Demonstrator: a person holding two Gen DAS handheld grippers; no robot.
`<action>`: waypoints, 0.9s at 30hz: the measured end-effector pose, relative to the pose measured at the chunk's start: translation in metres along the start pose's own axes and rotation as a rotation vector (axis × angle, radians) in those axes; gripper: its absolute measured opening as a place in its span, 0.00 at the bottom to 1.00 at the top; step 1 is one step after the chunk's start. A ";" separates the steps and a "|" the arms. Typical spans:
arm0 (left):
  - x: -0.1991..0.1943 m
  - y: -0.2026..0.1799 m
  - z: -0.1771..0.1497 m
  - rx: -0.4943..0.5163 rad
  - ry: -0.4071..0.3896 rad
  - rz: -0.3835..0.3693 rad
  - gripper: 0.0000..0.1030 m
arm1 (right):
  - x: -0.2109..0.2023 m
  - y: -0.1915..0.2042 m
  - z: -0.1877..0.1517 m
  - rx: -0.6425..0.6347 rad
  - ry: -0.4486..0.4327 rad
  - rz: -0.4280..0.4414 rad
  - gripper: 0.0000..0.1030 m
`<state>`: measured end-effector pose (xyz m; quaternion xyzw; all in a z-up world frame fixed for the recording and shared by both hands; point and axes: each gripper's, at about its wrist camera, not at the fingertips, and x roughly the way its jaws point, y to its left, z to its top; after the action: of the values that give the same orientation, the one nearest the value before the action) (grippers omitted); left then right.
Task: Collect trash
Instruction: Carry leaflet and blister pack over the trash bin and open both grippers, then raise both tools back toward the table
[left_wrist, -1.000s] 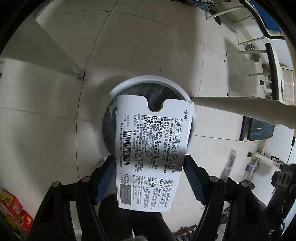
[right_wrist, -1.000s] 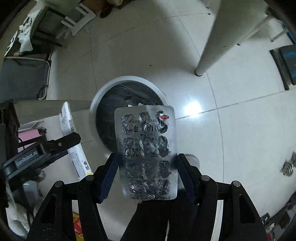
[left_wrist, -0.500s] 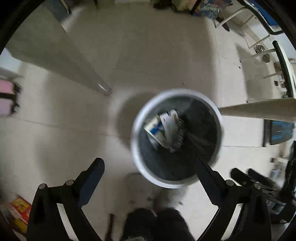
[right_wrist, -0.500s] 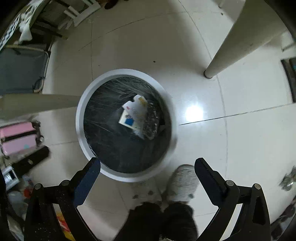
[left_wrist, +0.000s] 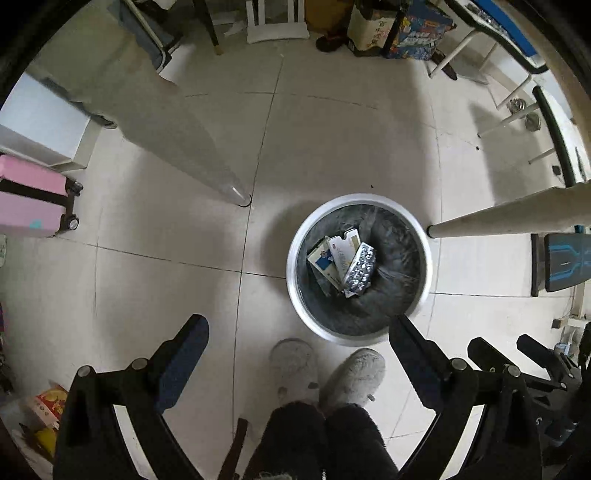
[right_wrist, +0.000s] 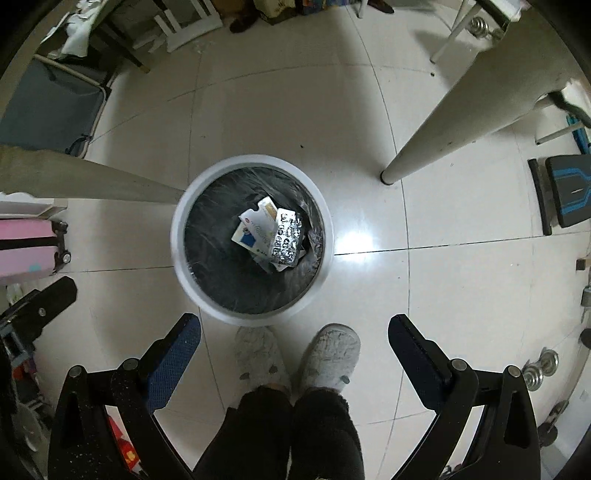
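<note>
Below the right tool (right_wrist: 294, 332), the glossy pale tiled floor (right_wrist: 369, 147) throws back a bright glare just right of the round white plastic bin (right_wrist: 177, 236). The bin's thin black plastic liner (right_wrist: 221, 273) is crinkled and faintly shiny. Inside, a crumpled silver foil blister sheet (right_wrist: 286, 236) glints against a matt white-and-blue cardboard medicine box (right_wrist: 255, 229). Near the tool's matt black plastic fingers (right_wrist: 417, 347) with textured blue pads (right_wrist: 173, 354) stand fuzzy grey cloth slippers (right_wrist: 328, 354).
</note>
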<state>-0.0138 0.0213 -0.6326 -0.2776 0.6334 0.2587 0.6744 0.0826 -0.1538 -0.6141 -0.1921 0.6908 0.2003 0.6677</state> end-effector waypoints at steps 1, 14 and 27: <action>-0.006 -0.001 -0.003 -0.005 -0.002 -0.002 0.97 | -0.010 0.002 -0.002 -0.005 -0.009 0.000 1.00; -0.137 -0.012 -0.028 0.026 -0.035 0.017 0.97 | -0.160 0.025 -0.038 -0.045 -0.068 0.014 1.00; -0.240 -0.027 0.001 -0.011 -0.139 0.026 0.97 | -0.329 0.009 -0.018 0.070 -0.122 0.062 1.00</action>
<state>-0.0101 0.0034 -0.3915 -0.2543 0.5870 0.2897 0.7119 0.0743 -0.1565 -0.2846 -0.1346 0.6611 0.2078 0.7083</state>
